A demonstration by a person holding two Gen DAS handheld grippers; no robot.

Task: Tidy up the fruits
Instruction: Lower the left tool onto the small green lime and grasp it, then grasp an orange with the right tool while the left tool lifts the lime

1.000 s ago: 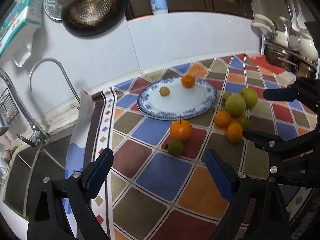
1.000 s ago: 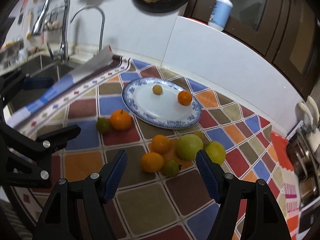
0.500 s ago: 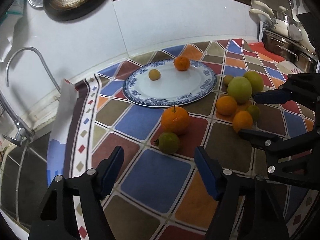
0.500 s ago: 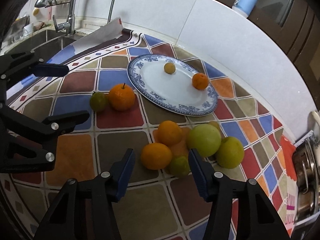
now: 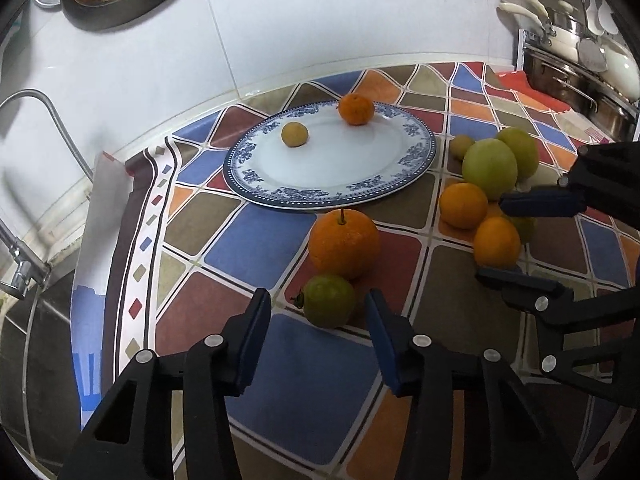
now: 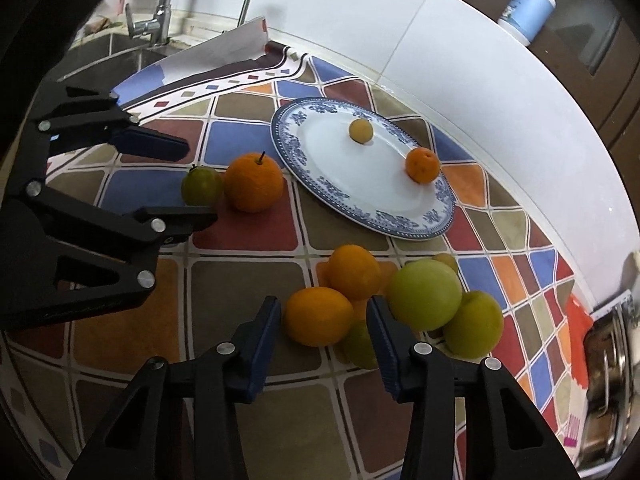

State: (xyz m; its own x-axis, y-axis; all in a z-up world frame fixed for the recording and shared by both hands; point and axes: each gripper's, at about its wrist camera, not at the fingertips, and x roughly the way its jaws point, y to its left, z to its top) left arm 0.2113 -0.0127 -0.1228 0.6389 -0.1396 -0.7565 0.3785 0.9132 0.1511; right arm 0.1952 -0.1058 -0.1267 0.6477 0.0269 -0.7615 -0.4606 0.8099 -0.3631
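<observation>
A blue-and-white plate (image 5: 360, 184) (image 6: 320, 152) on the chequered cloth holds a small orange (image 5: 356, 109) and a small yellow fruit (image 5: 294, 134). My left gripper (image 5: 318, 312) is open, its jaws either side of a small green fruit (image 5: 329, 300) (image 6: 201, 186) beside a big orange (image 5: 344, 242) (image 6: 253, 182). My right gripper (image 6: 320, 320) is open around an orange (image 6: 318, 316) (image 5: 497, 242) at the near edge of a pile with another orange (image 6: 354, 272), two large green fruits (image 6: 425, 294) (image 6: 474, 324) and a small green one (image 6: 360, 344).
A sink with a tap (image 6: 156, 16) lies to the left of the cloth. A white tiled wall (image 5: 320, 40) runs behind the plate. Pots and utensils (image 5: 576, 56) stand at the far right. A blue-and-white bottle (image 6: 528, 8) stands on the ledge.
Both grippers have moved forward and down. The left jaws now flank the small green fruit, and the right jaws now flank the near orange. Both jaw gaps have narrowed.
</observation>
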